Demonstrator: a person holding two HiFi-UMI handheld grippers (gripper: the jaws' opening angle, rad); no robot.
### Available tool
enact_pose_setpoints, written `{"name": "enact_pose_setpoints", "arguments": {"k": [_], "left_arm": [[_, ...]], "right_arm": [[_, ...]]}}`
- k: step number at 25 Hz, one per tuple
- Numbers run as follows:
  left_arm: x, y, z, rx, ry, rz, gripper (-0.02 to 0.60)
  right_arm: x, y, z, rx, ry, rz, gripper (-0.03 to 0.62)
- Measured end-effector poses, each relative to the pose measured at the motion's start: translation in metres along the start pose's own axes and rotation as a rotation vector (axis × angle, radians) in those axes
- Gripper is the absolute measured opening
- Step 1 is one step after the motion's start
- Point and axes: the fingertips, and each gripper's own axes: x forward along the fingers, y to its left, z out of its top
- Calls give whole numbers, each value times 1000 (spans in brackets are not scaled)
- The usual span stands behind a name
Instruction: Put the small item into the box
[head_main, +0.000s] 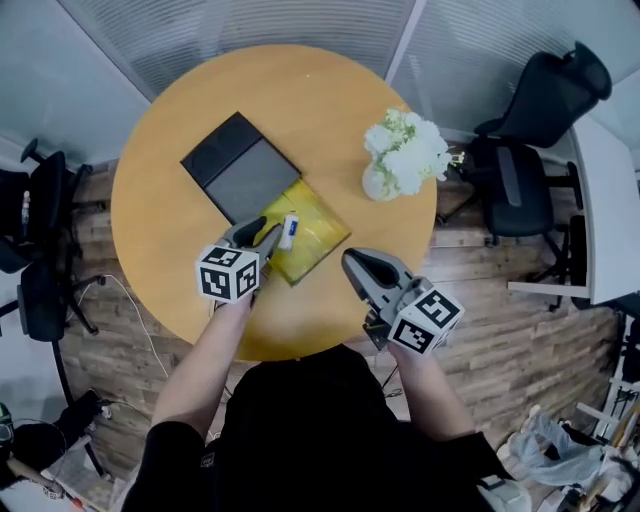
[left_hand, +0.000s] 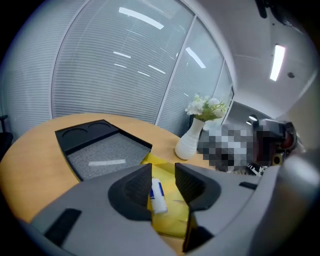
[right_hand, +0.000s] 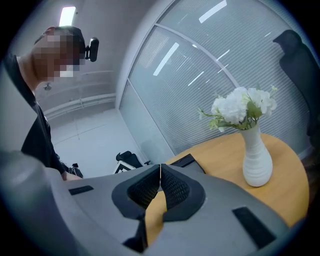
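Starting at the left gripper (left_hand: 163, 175): jaws stand wide, with the small item (left_hand: 158, 196), a white tube with a blue band, lying between them. It sits close to the left pad with a clear gap to the right pad, so nothing is clamped. The tube rests on a crinkled yellow sheet (left_hand: 172, 222), which touches the near corner of the open black box (left_hand: 75, 134) with its grey foam floor. Whether the yellow piece is part of that box cannot be told.

Judgement: the tube is not yet on the grey foam, so the step in hand is the grasp. To do it well, centre the jaws on the tube's middle, square to its long axis, then close slowly so it does not roll or skid on the slick yellow. Lift clear of the box rim before moving over the foam.

The right gripper (right_hand: 160, 175) has its jaws pressed together, empty, above the bench (head_main: 170, 220) edge, well clear of the work. The flower vase (left_hand: 189, 142) stands beyond.
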Motion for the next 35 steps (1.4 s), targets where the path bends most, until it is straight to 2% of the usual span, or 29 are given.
{"name": "enact_pose_setpoints", "arguments": {"k": [7,14,22,30,35], "left_arm": [[-82,-16,9,54,-125,-3,101],[-172,-23,6,74,-242,18,61],[-261,-38,-3,48,-365,24,44],[-331,-67,-23,81,-441,35,38],[-361,-93,-35,113,-466,7,38]], "right_arm": [[6,62,2,-79,3,39,35],[13,121,3,-131,-10,73,35],[10,189,-5,-208,-21,114,35],[-18,237,-23,-258,-19,84,35],[-45,262,-29,-279,-33,46,35]]}}
